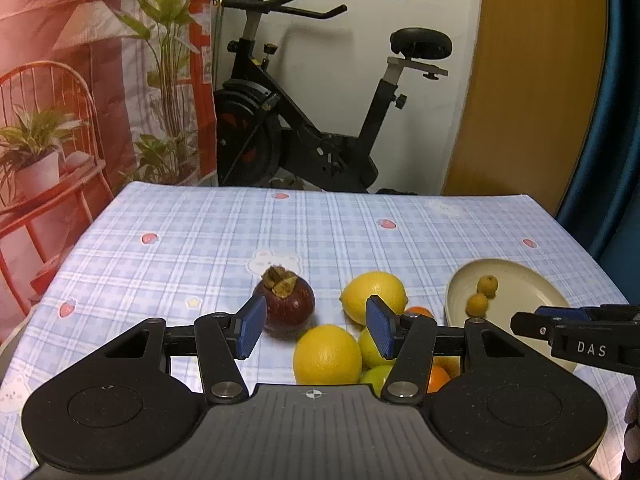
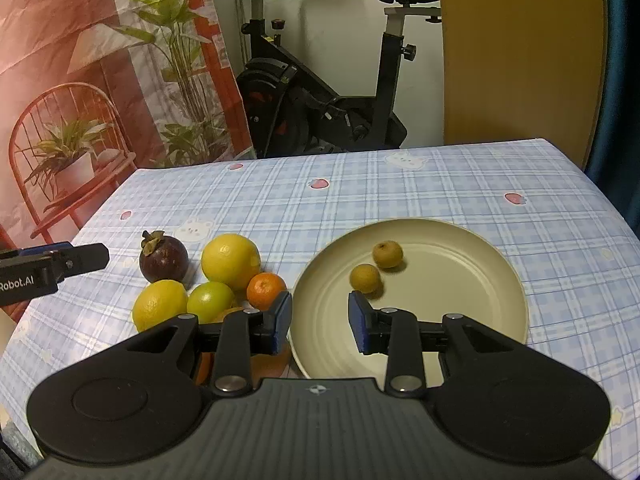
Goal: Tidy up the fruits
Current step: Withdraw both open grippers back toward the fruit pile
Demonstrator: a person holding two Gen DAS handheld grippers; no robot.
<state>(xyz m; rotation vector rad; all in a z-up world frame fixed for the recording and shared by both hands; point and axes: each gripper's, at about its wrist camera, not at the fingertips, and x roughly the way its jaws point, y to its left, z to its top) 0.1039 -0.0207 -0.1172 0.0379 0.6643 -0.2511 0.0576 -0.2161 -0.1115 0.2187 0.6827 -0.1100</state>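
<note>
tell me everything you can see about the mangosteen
The mangosteen is round, dark purple-maroon and glossy, with a dried brownish-green calyx on top. It sits upright on the checked tablecloth, leftmost of the fruit pile, outside the plate. A lemon lies just beside it. Neither hand-held gripper holds it.
</note>
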